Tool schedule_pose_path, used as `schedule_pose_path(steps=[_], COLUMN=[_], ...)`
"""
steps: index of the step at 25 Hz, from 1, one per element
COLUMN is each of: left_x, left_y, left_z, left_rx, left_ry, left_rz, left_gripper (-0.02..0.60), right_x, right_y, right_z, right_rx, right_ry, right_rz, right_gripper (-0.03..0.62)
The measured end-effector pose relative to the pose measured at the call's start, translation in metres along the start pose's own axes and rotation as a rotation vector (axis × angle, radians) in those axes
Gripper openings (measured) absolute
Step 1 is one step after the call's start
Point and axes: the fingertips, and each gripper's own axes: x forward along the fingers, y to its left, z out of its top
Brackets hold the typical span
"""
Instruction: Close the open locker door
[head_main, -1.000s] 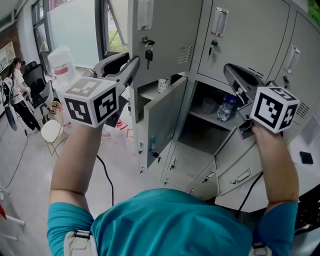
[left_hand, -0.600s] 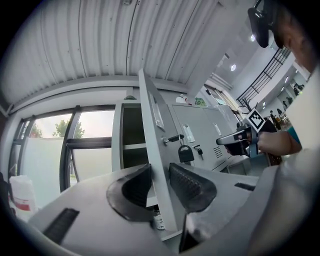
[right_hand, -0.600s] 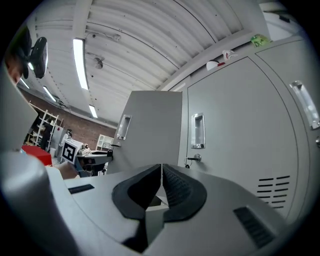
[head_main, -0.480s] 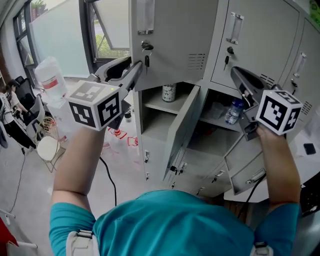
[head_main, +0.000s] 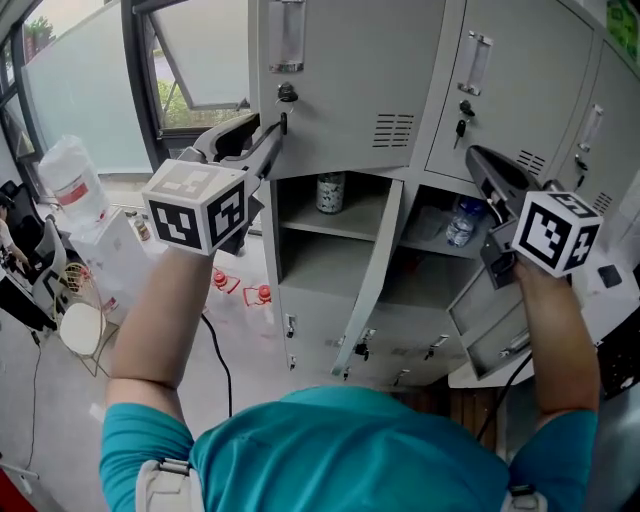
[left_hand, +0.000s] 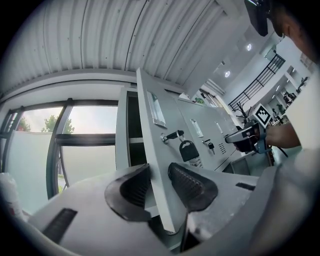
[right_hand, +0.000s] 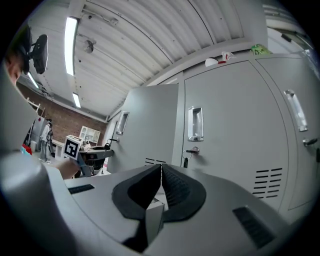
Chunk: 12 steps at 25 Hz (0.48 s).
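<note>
Shows lower door (head_main: 372, 270) edge-on vs earlier, still open; opens left tool (left_hand: 159, 175) round upper door (left_hand: 157, 150); clamps right tool (right_hand: 161, 175) on panel (right_hand: 154, 215).

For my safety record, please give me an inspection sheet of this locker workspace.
Surface: grey floor.
Job's things: upper door ajar; middle door and right door open.
Clutter: cup and bottle on locker shelves; red items on floor.
Grippers: left gripper opening, upper door's edge between its fingers; right gripper shut on right door's edge.
Cables: black cable on floor.
Surroundings: window, water jug.
</note>
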Motion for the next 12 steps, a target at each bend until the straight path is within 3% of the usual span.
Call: schedule_pose_path(steps=[12], left_x=[0.037], left_y=[0.032], left_z=[-0.017], left_rx=[0.016], left_ry=[-0.016], left_rz=[-0.061], left_gripper=[0.13], right_x=[0.009], right_y=[0.004], right_z=[-0.014], right_rx=[0.012], right_ry=[0.041], right_rz=[-0.116], right_gripper=[-0.002])
